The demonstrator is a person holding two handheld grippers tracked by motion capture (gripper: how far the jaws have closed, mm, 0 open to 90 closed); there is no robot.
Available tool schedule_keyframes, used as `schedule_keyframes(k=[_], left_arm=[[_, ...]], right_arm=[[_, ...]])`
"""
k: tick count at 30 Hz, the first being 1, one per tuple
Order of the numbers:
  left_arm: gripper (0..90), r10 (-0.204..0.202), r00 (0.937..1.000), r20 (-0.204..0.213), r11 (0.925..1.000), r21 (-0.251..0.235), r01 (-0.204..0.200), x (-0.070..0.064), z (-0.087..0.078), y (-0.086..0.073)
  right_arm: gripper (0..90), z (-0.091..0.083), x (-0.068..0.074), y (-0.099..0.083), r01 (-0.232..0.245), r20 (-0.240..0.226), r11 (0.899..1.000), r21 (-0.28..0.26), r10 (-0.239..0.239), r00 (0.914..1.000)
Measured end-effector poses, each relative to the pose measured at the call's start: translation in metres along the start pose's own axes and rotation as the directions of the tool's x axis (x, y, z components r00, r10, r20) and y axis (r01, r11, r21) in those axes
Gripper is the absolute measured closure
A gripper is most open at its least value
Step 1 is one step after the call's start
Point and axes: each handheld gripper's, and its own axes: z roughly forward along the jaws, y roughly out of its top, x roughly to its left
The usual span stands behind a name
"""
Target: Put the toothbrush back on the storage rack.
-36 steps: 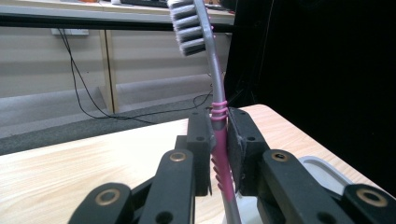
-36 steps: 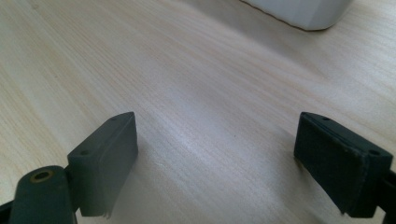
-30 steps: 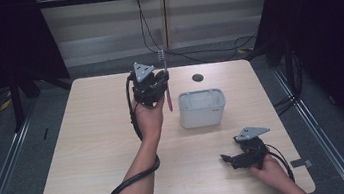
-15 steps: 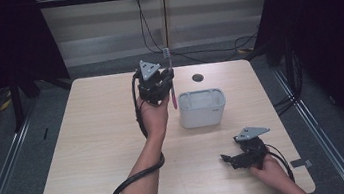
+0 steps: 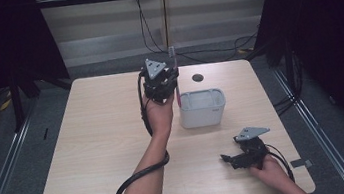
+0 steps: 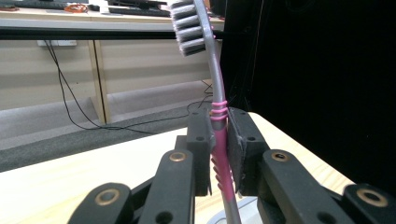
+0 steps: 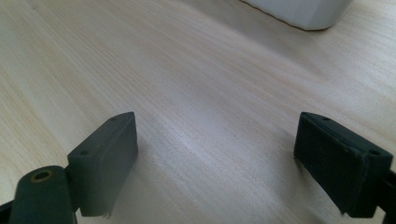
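A pink and grey toothbrush (image 6: 218, 140) stands upright, bristle head up, with my left gripper (image 6: 219, 149) shut on its pink handle. In the high view the left gripper (image 5: 166, 85) is raised above the table, just left of a white rectangular container (image 5: 202, 107), and the toothbrush (image 5: 175, 79) rises beside the container's left rim. My right gripper (image 5: 233, 159) rests low on the table's front right, open. In the right gripper view its two jaws stand wide apart over bare wood, with the container's corner (image 7: 303, 11) at the top.
A light wooden table (image 5: 89, 138) carries the container. A small dark round hole (image 5: 198, 78) sits behind the container. Black cables trail from both grippers. Dark curtains flank the table, and metal rails run along the floor on both sides.
My left gripper has carried the upright toothbrush to the right, closer to the container's left rim. The right gripper has stayed put.
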Motion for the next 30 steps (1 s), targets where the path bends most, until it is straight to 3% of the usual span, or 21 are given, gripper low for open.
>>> schedule_keyframes(k=[8, 27, 30], left_arm=[[80.0, 0.045, 0.9990, -0.009, 0.9990, -0.003, -0.045, -0.004, 0.005, 0.000], [79.8, 0.026, 0.9997, -0.003, 0.9997, 0.002, -0.026, -0.009, 0.018, -0.013], [79.7, 0.041, 0.9992, -0.003, 0.9991, 0.015, -0.041, -0.009, 0.019, -0.018]], right_arm=[[13.1, 0.000, 0.000, 0.000, -0.001, 0.000, 1.000, 0.001, 0.001, 1.0000], [13.1, 0.000, 0.001, 0.000, -0.005, 0.002, 1.000, 0.001, 0.005, 1.0000], [13.1, 0.000, 0.001, 0.000, -0.007, 0.003, 1.000, 0.001, 0.007, 1.0000]])
